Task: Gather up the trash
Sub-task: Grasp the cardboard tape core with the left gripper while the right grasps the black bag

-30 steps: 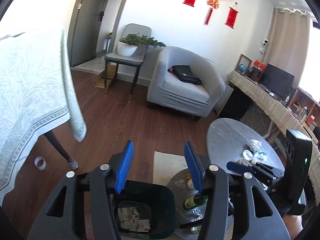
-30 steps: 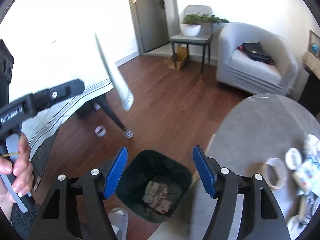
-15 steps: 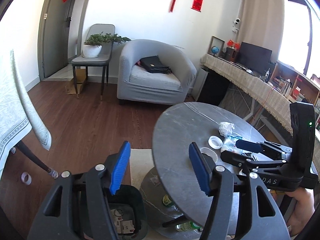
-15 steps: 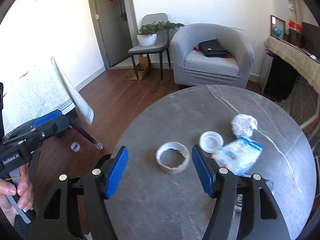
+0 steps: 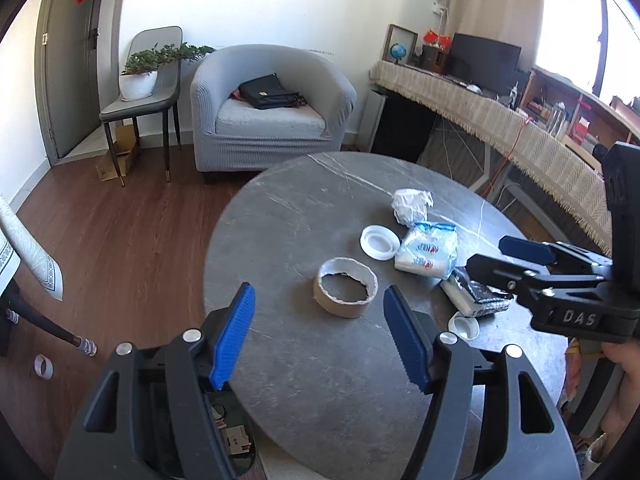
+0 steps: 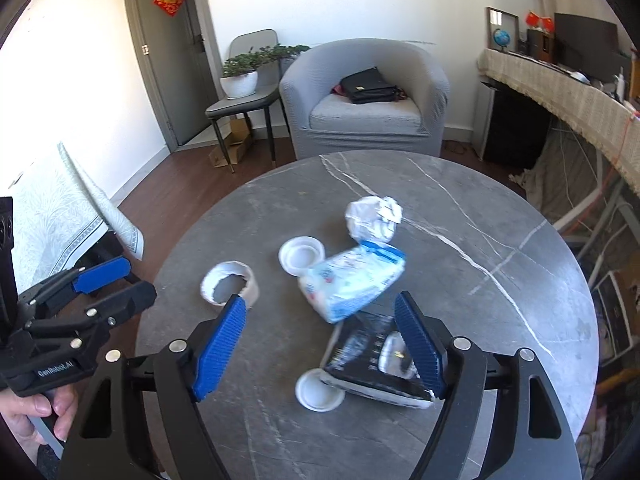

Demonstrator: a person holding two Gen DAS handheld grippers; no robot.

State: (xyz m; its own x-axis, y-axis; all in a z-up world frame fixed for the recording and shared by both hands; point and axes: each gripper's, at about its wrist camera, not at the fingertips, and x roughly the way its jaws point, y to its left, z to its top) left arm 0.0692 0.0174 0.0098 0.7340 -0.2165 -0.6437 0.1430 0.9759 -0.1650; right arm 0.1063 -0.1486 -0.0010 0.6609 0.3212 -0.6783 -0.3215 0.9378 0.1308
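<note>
On the round grey marble table [image 5: 288, 216] lies trash: a cardboard tape roll [image 5: 346, 292], a white lid [image 5: 379, 242], a blue-and-white wrapper [image 5: 426, 250], a crumpled white paper [image 5: 412, 204], a black packet [image 5: 476, 292] and a small white cap [image 5: 463, 326]. My left gripper [image 5: 320, 340] hovers just short of the tape roll, its jaws opening and empty. My right gripper [image 6: 320, 344] hangs over the black packet [image 6: 376, 360] and the cap [image 6: 320, 394], jaws opening, gripping nothing. The wrapper [image 6: 352, 284] lies just beyond it. A dark green bin [image 5: 236, 444] with scraps stands on the floor, below the table's near left edge.
Beyond the table a grey armchair [image 5: 272, 112] holds a black bag, with a chair carrying a potted plant [image 5: 140, 80] beside it. A cloth-covered table [image 6: 52, 208] stands at the left and a long covered sideboard [image 5: 500, 120] at the right. A tape ring [image 5: 43, 366] lies on the wooden floor.
Both grippers have swung from above the green bin over to the round table, so the trash now lies ahead of them. Both pairs of jaws stand a little wider.
</note>
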